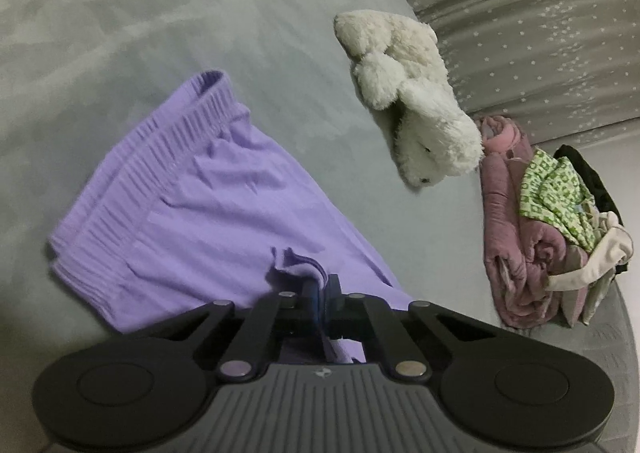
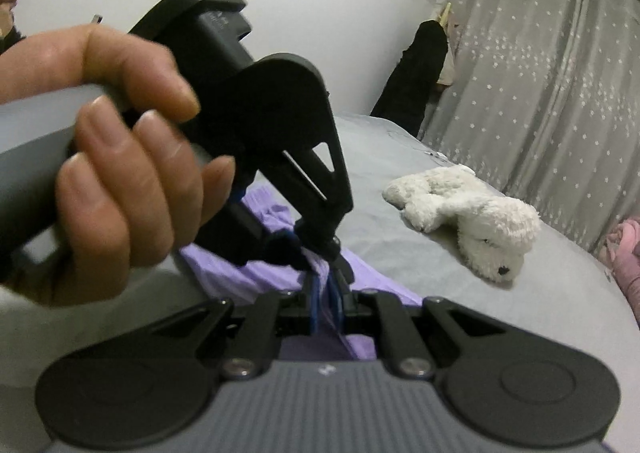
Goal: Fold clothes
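Lilac shorts (image 1: 192,213) flat on grey bed (image 1: 120,33) (elastic waistband far end), near hem bunched.

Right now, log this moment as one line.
garment: purple shorts on bed | left gripper: shut on shorts hem | right gripper: shut on shorts | fold: not yet done

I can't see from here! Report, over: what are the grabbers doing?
Left gripper and right gripper shut on purple shorts. Shorts on grey bed. Plush dog alongside, clear.

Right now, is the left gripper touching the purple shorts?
Touching. In the left wrist view, the left gripper has its jaws shut on a bunched edge of the purple shorts, and the cloth rises up between the fingertips.
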The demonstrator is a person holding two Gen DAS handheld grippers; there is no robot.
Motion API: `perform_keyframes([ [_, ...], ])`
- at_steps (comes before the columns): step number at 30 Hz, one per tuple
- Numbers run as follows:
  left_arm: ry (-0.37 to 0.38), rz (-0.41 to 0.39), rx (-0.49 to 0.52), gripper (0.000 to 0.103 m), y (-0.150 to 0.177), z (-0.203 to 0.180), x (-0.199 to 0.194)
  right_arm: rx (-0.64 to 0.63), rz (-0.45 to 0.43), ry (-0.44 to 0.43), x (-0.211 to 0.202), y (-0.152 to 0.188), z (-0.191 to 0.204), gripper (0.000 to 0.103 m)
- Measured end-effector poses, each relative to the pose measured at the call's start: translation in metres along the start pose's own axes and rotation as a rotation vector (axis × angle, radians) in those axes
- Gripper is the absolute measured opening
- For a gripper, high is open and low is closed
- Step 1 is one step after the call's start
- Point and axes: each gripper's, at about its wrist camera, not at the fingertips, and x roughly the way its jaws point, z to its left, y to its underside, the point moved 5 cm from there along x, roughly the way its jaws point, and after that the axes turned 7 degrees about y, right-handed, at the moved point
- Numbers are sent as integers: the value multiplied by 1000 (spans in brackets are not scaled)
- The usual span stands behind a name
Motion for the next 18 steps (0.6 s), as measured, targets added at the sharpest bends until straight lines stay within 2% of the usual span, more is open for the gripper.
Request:
perform_keyframes([
  [3, -23, -3, 25, 0, 0, 1, -1, -23, -1, 1, 0, 5, 3, 10],
  [4, -31, -3, 31, 0, -1, 2, -1, -29, -4, -1, 0, 7, 4, 14],
  [5, -33, -2, 29, 0, -1, 3, 0, -37, -6, -3, 0, 9, 4, 25],
  [6, -34, -3, 27, 0, -1, 4, 0, -46, -7, -5, 0, 10, 5, 32],
  [7, -34, -3, 25, 0, -2, 5, -1, -54, -7, -7, 0, 12, 5, 36],
  [12, -38, -14, 22, 0, -5, 8, -3, -112, 21, -19, 10, 19, 11, 34],
  [13, -38, -14, 25, 0, -5, 8, -3, -125, 27, -18, 13, 20, 13, 32],
  [16, -36, -16, 36, 0, -6, 8, -1, -149, 25, -13, 18, 19, 18, 17],
  [18, -40, -6, 43, 0, -5, 9, 2, -168, 28, -10, 20, 20, 22, 14],
])
